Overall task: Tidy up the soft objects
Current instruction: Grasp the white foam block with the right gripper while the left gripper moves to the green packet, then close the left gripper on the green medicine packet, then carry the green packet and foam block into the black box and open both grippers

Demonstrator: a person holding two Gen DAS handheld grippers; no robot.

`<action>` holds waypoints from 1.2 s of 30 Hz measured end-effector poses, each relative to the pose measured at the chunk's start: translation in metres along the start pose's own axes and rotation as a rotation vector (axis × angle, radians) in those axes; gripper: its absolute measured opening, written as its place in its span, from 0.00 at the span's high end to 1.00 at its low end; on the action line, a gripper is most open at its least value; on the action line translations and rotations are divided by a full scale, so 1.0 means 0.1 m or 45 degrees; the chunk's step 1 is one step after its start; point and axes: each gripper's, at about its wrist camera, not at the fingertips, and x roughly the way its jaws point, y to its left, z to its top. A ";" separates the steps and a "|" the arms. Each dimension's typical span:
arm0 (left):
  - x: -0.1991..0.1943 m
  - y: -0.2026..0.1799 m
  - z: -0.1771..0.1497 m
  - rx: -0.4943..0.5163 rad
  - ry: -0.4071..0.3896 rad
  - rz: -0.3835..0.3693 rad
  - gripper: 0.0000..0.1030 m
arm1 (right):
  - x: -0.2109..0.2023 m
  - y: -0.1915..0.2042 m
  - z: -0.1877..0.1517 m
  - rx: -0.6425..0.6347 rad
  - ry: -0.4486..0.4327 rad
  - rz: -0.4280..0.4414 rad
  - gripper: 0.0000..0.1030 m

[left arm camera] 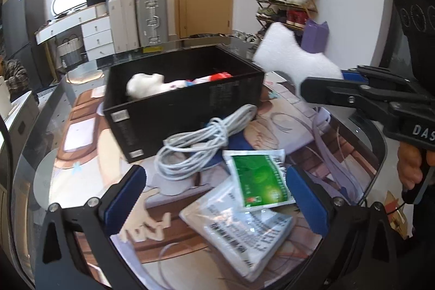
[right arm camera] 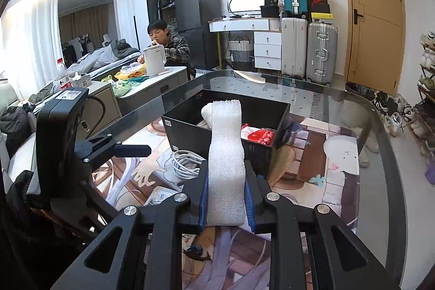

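Foam strip (left arm camera: 295,59), seen from the left wrist, is clamped in the right hand-held gripper (left arm camera: 312,91), ahead-right of the open, empty left hand-held gripper (left arm camera: 214,197). Right wrist: foam looks light and squashy; mid-length pinch suits, black box (right arm camera: 190,132) just ahead.

Black grippers (right arm camera: 226,204) (blue pads, silver screws), lettering apparently "DAS"

Right gripper (right arm camera: 226,204) with fingers (right arm camera: 202,204) clamped tight against a strip of white foam (right arm camera: 225,154), raised and angled downward, a hand (left arm camera: 407,167) on its grip; left gripper (left arm camera: 217,195) angled downward, fingers (left arm camera: 123,195) spread wide, holding nothing.
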 end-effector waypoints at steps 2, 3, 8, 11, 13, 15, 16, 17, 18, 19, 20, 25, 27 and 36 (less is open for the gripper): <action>0.02 -0.06 0.03 0.014 0.016 -0.010 0.00 | 0.00 -0.03 -0.01 0.012 0.005 0.001 0.79; 0.04 -0.10 0.03 0.023 0.023 -0.014 0.00 | 0.00 -0.05 -0.01 0.021 0.006 -0.001 0.79; 0.12 -0.27 0.08 0.068 0.055 -0.039 0.00 | 0.05 -0.10 -0.06 0.046 0.021 -0.012 0.79; 0.23 -0.37 0.09 0.098 0.093 -0.038 0.00 | 0.07 -0.15 -0.08 0.061 0.024 -0.017 0.79; 0.30 -0.43 0.08 0.128 0.117 -0.022 0.00 | 0.08 -0.16 -0.08 0.068 0.026 -0.021 0.78; 0.35 -0.47 0.08 0.149 0.137 0.001 0.06 | 0.08 -0.17 -0.10 0.072 0.025 -0.024 0.79; 0.37 -0.48 0.07 0.153 0.147 0.006 0.08 | 0.08 -0.18 -0.10 0.072 0.024 -0.024 0.79; 0.38 -0.48 0.06 0.154 0.155 0.003 0.15 | 0.08 -0.17 -0.10 0.071 0.024 -0.026 0.79; 0.39 -0.49 0.05 0.152 0.162 -0.006 0.22 | 0.08 -0.18 -0.10 0.071 0.025 -0.026 0.79; 0.40 -0.49 0.04 0.152 0.166 -0.008 0.25 | 0.08 -0.18 -0.10 0.071 0.025 -0.024 0.79; 0.40 -0.50 0.04 0.151 0.159 -0.012 0.30 | 0.08 -0.18 -0.10 0.069 0.025 -0.023 0.79; 0.31 -0.48 0.06 0.136 0.120 -0.019 0.39 | 0.07 -0.16 -0.08 0.052 0.022 -0.024 0.79; 0.27 -0.46 0.06 0.128 0.105 -0.020 0.45 | 0.05 -0.15 -0.06 0.045 0.017 -0.023 0.79; 0.18 -0.42 -0.01 0.115 0.094 -0.030 0.58 | 0.02 -0.08 -0.04 0.011 0.008 -0.008 0.79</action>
